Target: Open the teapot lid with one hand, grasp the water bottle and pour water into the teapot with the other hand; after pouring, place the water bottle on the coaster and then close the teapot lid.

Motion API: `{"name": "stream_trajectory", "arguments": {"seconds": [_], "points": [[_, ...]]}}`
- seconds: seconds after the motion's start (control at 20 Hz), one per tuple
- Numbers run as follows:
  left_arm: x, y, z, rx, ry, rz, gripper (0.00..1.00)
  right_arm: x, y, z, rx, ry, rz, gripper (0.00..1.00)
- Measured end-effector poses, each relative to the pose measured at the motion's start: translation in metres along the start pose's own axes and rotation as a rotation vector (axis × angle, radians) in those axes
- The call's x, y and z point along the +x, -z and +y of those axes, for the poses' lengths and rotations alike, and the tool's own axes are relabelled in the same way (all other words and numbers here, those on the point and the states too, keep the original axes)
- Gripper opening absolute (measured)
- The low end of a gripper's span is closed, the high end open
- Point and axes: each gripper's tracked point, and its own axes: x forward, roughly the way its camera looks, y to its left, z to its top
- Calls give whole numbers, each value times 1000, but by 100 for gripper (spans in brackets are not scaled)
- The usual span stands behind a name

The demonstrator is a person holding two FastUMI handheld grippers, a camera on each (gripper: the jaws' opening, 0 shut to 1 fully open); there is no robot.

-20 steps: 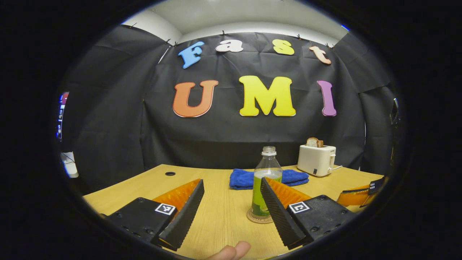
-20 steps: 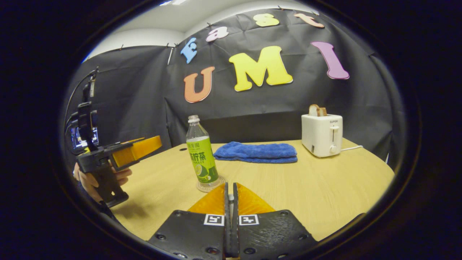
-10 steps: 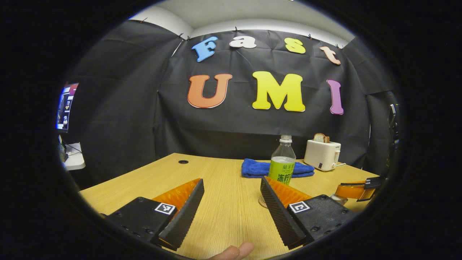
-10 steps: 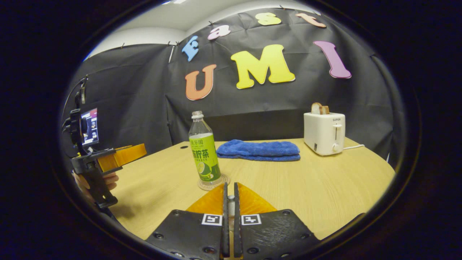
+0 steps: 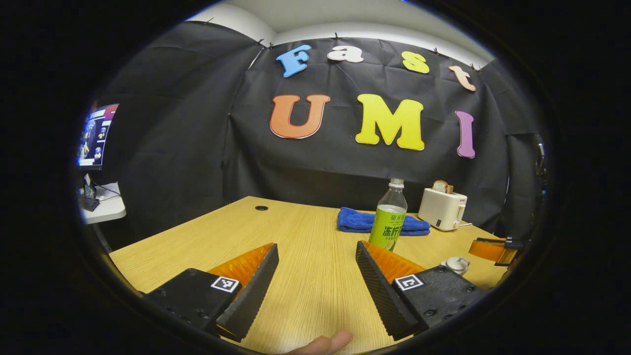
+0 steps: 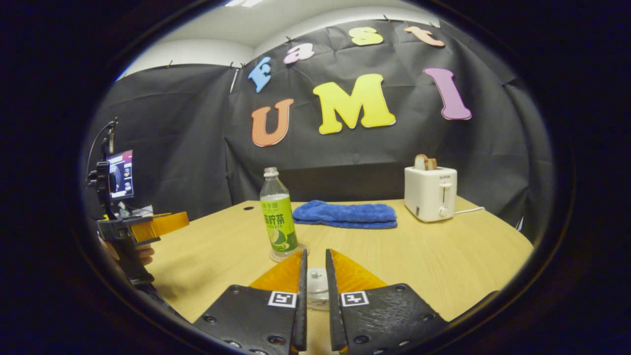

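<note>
The water bottle, clear with a green label and no cap, stands upright on a round coaster in the right gripper view. The bottle stands to the right in the left gripper view. My right gripper is open by a narrow gap, and the teapot's pale lid with its knob lies low between the fingers. The lid sits just left of my right gripper in the left gripper view. My left gripper is wide open over bare table, holding nothing, and reappears at the far left.
A folded blue towel lies behind the bottle. A white toaster with bread in it stands at the back right, its cord trailing right. A hand holds the left gripper. The wooden table has a cable hole.
My right gripper's fingers have parted from shut to a narrow gap around the lid knob. My left gripper has drawn back and to the left, away from the bottle on the coaster.
</note>
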Motion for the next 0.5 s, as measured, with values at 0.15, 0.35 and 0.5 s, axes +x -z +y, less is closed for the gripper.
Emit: {"name": "stream_trajectory", "arguments": {"seconds": [0.15, 0.35, 0.5], "points": [[-21, -9, -2, -9, 1, -10, 97, -26, -13, -5, -5, 31, -33, 23], [-48, -29, -5, 21, 4, -21, 96, -69, -39, -15, 0, 67, -97, 38], [-69, -49, -10, 46, 2, -43, 97, -99, -54, -23, -25, 87, -120, 54]]}}
